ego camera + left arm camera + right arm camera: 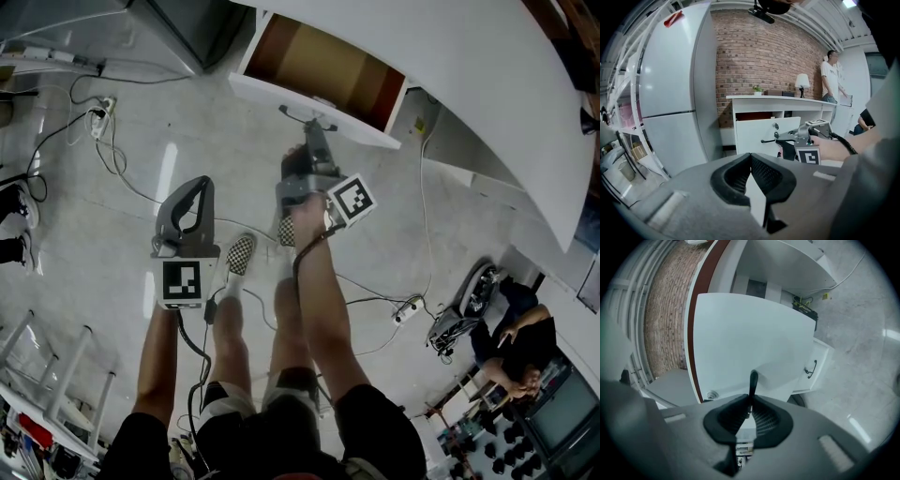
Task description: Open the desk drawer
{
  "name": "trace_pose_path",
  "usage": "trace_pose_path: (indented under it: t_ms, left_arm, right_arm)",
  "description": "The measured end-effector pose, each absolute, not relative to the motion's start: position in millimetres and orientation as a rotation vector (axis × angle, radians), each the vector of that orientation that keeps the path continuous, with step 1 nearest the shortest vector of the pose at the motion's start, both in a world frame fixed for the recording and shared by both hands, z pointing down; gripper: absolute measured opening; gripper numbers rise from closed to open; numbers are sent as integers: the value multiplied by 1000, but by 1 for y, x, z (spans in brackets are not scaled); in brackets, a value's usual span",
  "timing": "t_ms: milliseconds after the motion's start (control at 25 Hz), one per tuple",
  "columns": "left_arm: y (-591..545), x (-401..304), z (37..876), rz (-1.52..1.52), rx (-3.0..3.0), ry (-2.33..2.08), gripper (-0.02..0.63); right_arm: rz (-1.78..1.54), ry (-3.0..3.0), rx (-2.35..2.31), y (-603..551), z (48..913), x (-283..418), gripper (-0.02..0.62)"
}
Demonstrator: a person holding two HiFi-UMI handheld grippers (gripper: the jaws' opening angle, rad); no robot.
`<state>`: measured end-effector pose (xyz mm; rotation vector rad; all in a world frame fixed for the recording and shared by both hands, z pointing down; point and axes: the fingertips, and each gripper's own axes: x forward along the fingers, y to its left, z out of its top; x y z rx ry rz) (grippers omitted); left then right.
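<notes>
The white desk drawer (pixel 281 97) stands pulled out from the desk (pixel 487 84), its brown inside (pixel 323 67) showing. My right gripper (pixel 314 131) is shut on the drawer's dark handle (pixel 307 116). In the right gripper view the pads close on that handle (pixel 753 380) in front of the white drawer front (pixel 750 333). My left gripper (pixel 200 183) hangs over the floor to the left, apart from the drawer. Its jaws meet at the tips (pixel 751 157) with nothing between them. From there I see the right gripper (pixel 806 137) at the handle (pixel 769 140).
A grey refrigerator (pixel 675 93) stands left of the desk. Cables and a power strip (pixel 101 117) lie on the floor. My checkered shoes (pixel 241 253) are below the grippers. A person (pixel 831 75) stands behind the desk; another sits at lower right (pixel 516 347). A lower door has its own handle (pixel 811 369).
</notes>
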<state>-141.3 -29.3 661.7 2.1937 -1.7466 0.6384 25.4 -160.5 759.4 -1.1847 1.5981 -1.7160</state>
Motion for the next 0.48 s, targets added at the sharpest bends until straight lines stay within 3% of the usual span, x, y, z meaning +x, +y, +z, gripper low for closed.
trace_pose_path:
  t_ms: [480]
  left_arm:
    - [-7, -143, 659, 623, 2224, -1736, 11]
  right_arm:
    - [-1707, 1596, -1201, -129, 758, 28, 28]
